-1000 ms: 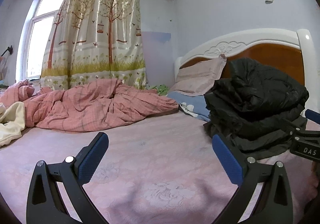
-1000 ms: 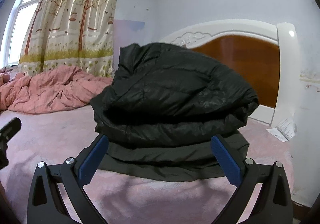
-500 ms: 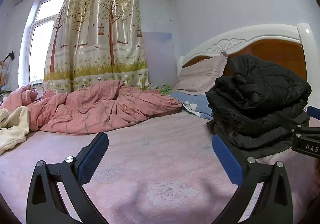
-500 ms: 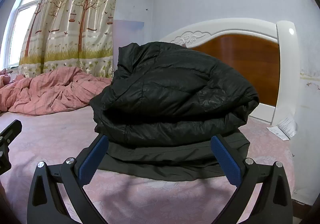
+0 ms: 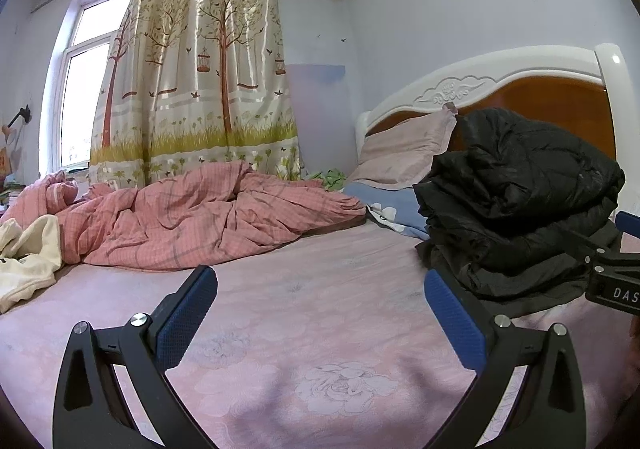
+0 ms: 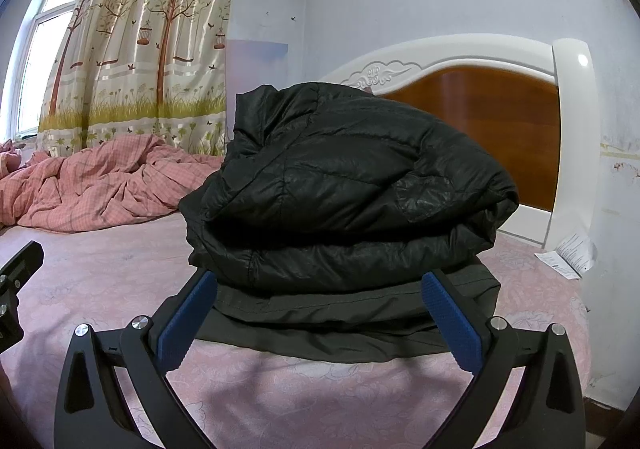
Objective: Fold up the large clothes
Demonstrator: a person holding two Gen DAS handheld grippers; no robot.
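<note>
A black puffer jacket (image 6: 344, 201) lies folded in a thick stack on the pink bed sheet (image 6: 120, 269), close to the headboard. My right gripper (image 6: 318, 289) is open, its blue pads level with the stack's lower layers and just in front of them, holding nothing. In the left wrist view the same jacket (image 5: 520, 201) sits at the right, and my left gripper (image 5: 320, 289) stands open over bare sheet (image 5: 320, 349) to the left of it. The right gripper's body (image 5: 612, 273) shows at that view's right edge.
A crumpled pink checked quilt (image 5: 192, 217) lies across the far side of the bed, with a cream garment (image 5: 28, 257) at the left. Pillows (image 5: 404, 153) lean on the white and wood headboard (image 6: 500, 97). A paper (image 6: 572, 253) lies by the bedpost. Curtain (image 5: 200, 69) and window (image 5: 84, 97) behind.
Both grippers have lowered slightly and stay open. The jacket stack has not moved.
</note>
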